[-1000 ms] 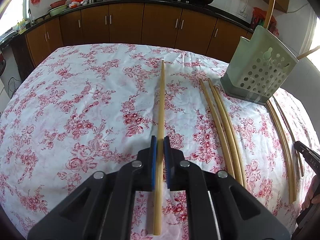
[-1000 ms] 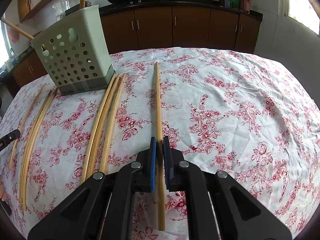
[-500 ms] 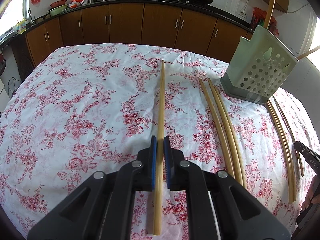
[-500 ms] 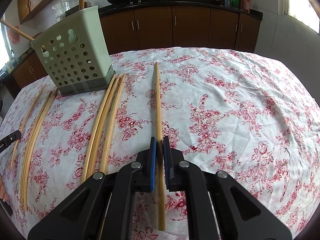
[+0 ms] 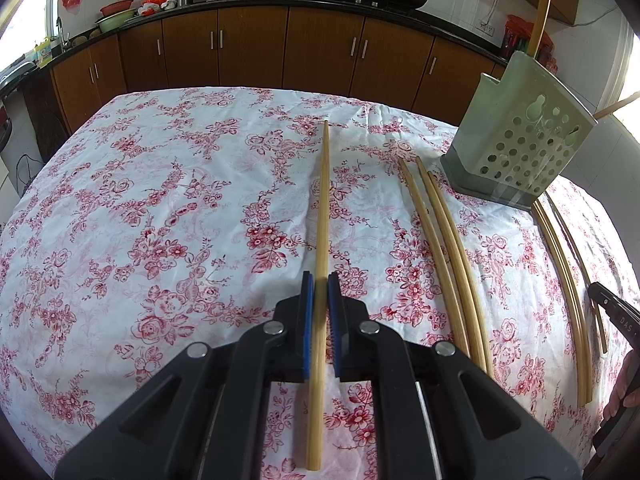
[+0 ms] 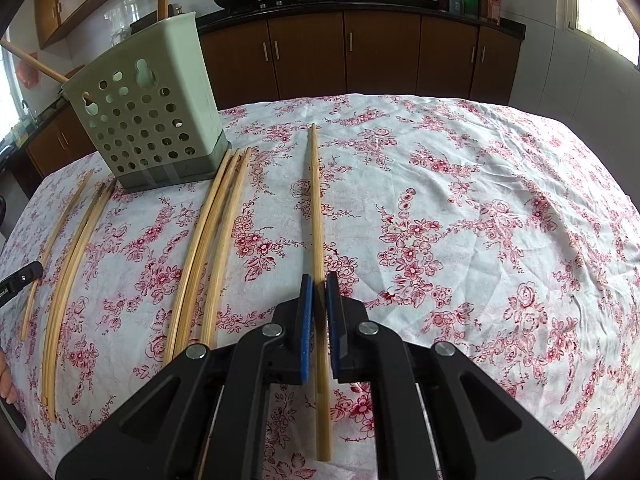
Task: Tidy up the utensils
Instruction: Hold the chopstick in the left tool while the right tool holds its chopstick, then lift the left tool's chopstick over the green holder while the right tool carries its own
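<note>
the tablecloth (image 5: 168, 216) is white with a red and pink floral print; the chopstick (image 5: 322, 216) between the left gripper's (image 5: 320, 322) blue pads is pale yellow-tan bamboo, as is the chopstick (image 6: 316, 216) between the blue pads of the black right gripper (image 6: 319, 320); the perforated utensil holder (image 6: 148, 116) is pale grey-green with a darker grey base; the cabinets (image 5: 256, 48) are warm brown under a black countertop (image 5: 248, 0)
</note>
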